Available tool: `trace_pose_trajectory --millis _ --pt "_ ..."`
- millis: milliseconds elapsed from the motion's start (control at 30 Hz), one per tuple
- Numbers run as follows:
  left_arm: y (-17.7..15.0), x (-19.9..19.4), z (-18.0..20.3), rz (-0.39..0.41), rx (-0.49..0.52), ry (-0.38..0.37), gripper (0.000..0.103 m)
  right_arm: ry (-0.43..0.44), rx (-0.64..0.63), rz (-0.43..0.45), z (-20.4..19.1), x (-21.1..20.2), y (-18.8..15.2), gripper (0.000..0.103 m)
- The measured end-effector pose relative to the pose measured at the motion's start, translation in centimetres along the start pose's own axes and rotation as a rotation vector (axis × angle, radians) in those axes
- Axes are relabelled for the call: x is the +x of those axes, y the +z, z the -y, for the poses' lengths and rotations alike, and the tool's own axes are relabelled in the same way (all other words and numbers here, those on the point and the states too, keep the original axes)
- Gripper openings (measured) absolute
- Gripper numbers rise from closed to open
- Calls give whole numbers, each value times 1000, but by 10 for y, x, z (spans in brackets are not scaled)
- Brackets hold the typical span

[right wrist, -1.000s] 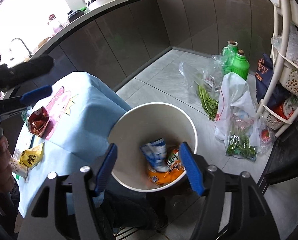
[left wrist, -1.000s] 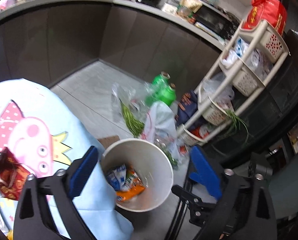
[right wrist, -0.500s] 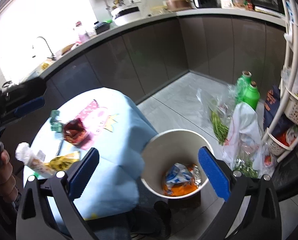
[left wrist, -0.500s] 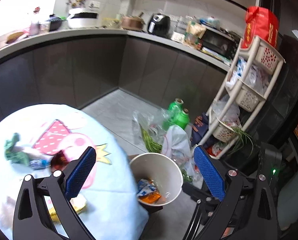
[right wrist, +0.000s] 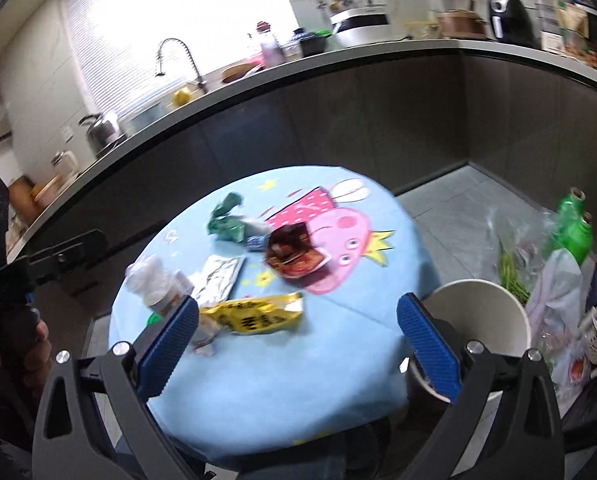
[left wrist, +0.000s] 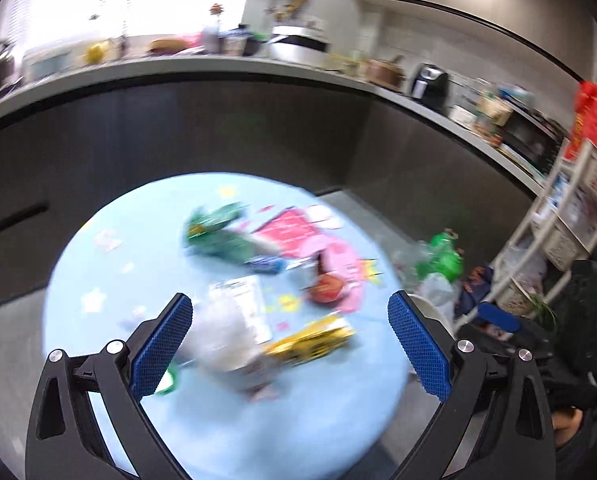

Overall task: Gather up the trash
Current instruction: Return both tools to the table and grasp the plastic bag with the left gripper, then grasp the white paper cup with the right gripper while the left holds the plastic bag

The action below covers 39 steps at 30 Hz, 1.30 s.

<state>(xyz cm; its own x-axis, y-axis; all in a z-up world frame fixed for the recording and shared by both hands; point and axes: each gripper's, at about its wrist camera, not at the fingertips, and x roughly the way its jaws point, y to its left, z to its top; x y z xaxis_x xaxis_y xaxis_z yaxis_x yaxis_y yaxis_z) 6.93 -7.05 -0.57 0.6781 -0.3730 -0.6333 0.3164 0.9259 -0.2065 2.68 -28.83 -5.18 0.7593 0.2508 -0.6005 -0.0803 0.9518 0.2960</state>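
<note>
A round table with a light blue cartoon cloth carries several pieces of trash: a yellow snack bag, a dark red wrapper, a green wrapper, a silver packet and a crumpled white plastic piece. A white bin stands on the floor at the table's right. My right gripper hangs above the table's near side, open and holding nothing. My left gripper is also open and holds nothing, above the white plastic and yellow bag; that view is blurred.
A dark curved kitchen counter with a sink, pots and appliances runs behind the table. Green bottles, plastic bags and greens lie on the floor to the right, beside a white basket rack. A hand grips the left tool's handle.
Both grippers rose and swung left, away from the white bin, and now face the table top. The right jaws spread wider. The bin's contents are out of sight.
</note>
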Motion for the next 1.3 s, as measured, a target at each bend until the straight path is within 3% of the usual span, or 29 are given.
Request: trace_pose_trajectory --millis 133,233,500,667,700,733,900,1033,1300 --pt "-14 -2 -45 -38 -71 5 92 21 -52 -43 -31 16 0 100" --pt "-21 4 -61 -68 -87 -23 82 30 -73 -71 -47 24 -2 100" --pt "-14 43 -56 -118 -23 -75 63 20 -91 -124 -60 40 -5 100" --pt "-8 62 -59 -159 -29 -113 31 34 -100 -145 -65 48 -6 100" --pt "-7 65 -62 -167 -30 -119 17 44 -104 -149 -68 51 -6 100" --pt "-6 65 -64 -172 -41 -134 12 56 -109 -154 -70 53 -6 100" --pt "3 44 -77 -126 -94 -185 10 171 -177 -189 -96 74 -9 99" --pt "10 25 -80 -83 -98 -171 10 230 -256 -210 -121 99 -10 95" --pt "9 14 -95 -66 -104 -114 10 208 -387 -244 -148 142 -16 81"
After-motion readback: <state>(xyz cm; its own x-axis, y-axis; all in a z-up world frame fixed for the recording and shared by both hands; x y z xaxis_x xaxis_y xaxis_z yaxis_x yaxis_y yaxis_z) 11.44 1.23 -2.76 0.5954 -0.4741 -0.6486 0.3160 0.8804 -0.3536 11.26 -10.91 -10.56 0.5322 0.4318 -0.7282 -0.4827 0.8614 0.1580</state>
